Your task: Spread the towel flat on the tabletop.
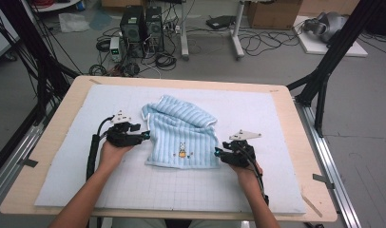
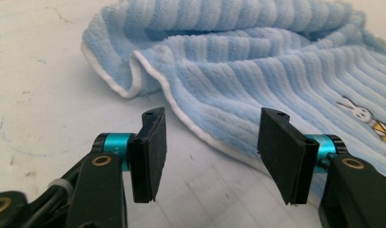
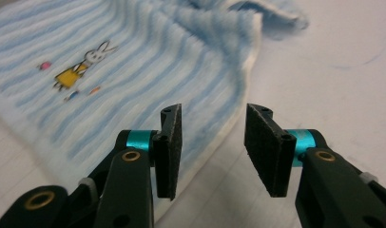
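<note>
Towel lies roughly folded on the worktop, far edge rumpled — both grippers' fingers apart, gripping nothing — smoothing remains.

A wooden table bears a white mat, with a blue towel (rumpled) on it.

- Wooden table, rounded corners, pale blue gridded mat over most of it.
- Grey floor behind.
- Two black computer towers on the floor, tangled cables around them.
- Cardboard box top right.
- Black frame struts on both sides.
- Even indoor light.
</note>
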{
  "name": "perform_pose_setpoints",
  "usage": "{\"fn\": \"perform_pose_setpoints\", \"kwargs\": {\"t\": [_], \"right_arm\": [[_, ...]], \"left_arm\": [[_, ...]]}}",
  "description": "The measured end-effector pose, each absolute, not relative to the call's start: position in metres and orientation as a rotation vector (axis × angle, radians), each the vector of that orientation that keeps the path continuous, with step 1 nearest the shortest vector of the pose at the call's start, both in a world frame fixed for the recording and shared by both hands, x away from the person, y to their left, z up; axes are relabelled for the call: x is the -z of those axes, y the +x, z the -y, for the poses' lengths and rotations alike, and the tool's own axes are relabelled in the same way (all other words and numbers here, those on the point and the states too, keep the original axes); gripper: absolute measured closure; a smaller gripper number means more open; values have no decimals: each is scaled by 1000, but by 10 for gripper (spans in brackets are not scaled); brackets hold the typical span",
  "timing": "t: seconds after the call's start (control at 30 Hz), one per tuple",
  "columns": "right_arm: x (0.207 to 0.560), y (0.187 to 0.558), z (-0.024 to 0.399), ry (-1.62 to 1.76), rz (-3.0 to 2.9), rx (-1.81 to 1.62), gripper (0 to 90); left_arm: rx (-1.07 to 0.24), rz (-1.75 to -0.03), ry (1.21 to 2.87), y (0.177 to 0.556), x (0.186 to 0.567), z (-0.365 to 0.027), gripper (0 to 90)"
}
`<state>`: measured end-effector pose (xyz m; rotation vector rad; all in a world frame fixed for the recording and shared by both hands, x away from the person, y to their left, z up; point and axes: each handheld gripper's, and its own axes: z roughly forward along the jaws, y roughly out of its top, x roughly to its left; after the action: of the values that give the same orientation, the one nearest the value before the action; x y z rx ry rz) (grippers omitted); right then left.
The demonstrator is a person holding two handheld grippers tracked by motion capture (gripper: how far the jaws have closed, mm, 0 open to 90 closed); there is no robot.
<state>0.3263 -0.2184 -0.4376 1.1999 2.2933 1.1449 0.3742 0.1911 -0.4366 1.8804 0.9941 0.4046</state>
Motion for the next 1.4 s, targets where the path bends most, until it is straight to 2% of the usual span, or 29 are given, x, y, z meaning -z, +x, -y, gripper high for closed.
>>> {"fn": "perform_pose_setpoints", "kwargs": {"t": [0.1, 0.17, 0.2, 0.23, 0.3, 0.33, 0.47, 0.63, 0.93, 1.03, 1.13, 1.2, 1.3, 1.37, 1.4], "right_arm": [[445, 326, 214, 1173, -2339, -1147, 561], [449, 325, 209, 1148, -2367, -1113, 659], [448, 324, 208, 1121, -2365, -1089, 792], [446, 323, 209, 1109, -2373, -1050, 834], [443, 320, 212, 1096, -2323, -941, 845], [444, 320, 214, 1120, -2315, -951, 830], [442, 317, 222, 1142, -2302, -1039, 661], [439, 318, 232, 1195, -2243, -1102, 596], [444, 312, 231, 1211, -2256, -1103, 527], [448, 306, 230, 1210, -2264, -1087, 510], [451, 300, 227, 1215, -2264, -1071, 501], [451, 296, 226, 1227, -2256, -1067, 554], [450, 291, 227, 1245, -2271, -1100, 744], [450, 286, 227, 1241, -2277, -1095, 833], [450, 283, 225, 1231, -2282, -1092, 848]], "left_arm": [[-403, -987, 1871, 369, 438, -193, 435], [-394, -993, 1854, 366, 440, -195, 435], [-392, -995, 1856, 365, 441, -197, 435], [-391, -1000, 1850, 363, 443, -198, 434], [-385, -1006, 1854, 358, 447, -199, 435], [-377, -1006, 1865, 356, 449, -199, 439], [-362, -976, 1863, 345, 447, -196, 463], [-320, -928, 1925, 336, 450, -177, 475], [-444, -854, 2096, 323, 451, -148, 469], [-456, -808, 2108, 316, 451, -145, 552], [-443, -741, 2130, 311, 451, -141, 752], [-448, -719, 2137, 309, 452, -139, 853], [-421, -741, 2124, 310, 452, -141, 875], [-401, -757, 2115, 309, 451, -142, 880], [-380, -768, 2108, 308, 451, -144, 881]]}}
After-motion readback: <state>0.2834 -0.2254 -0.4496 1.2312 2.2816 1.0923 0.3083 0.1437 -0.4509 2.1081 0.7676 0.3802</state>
